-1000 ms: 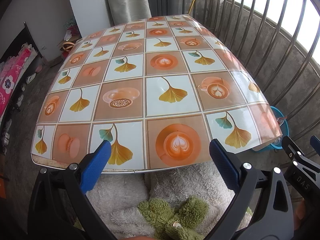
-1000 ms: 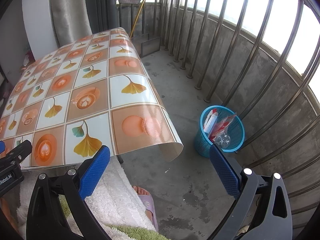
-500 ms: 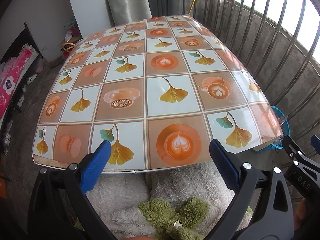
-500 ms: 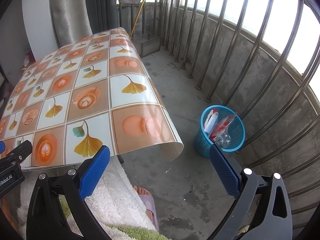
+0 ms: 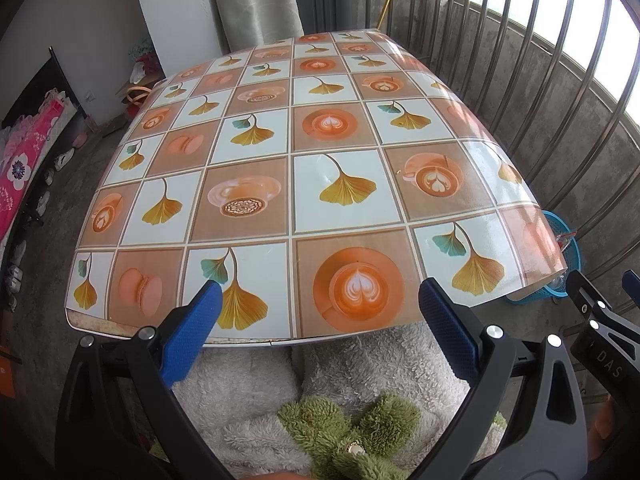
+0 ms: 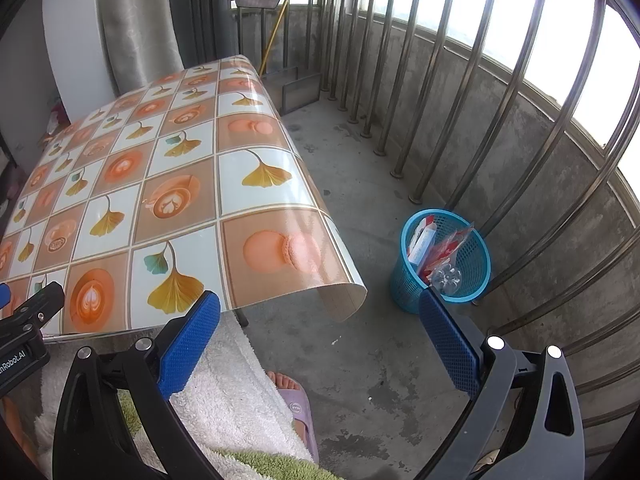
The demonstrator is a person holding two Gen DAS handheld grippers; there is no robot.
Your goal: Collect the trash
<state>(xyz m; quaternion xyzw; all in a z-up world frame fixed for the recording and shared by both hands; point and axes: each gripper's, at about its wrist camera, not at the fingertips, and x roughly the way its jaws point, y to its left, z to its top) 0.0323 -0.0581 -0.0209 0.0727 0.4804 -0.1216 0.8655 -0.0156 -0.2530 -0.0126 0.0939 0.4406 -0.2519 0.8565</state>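
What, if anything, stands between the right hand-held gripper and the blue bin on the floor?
Nothing visible does. The right hand-held gripper is open and empty, and only bare concrete floor lies between it and the blue bin. The tablecloth's hanging corner sits off to the left.

blue mesh bin [image 6: 440,258] | upright on floor by railing | holds wrappers, seemingly a bottle

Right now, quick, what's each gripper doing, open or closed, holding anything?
Left gripper: open, holding nothing, hovering at the table's near edge.
Right gripper: open, holding nothing, above the floor near the blue trash basket.
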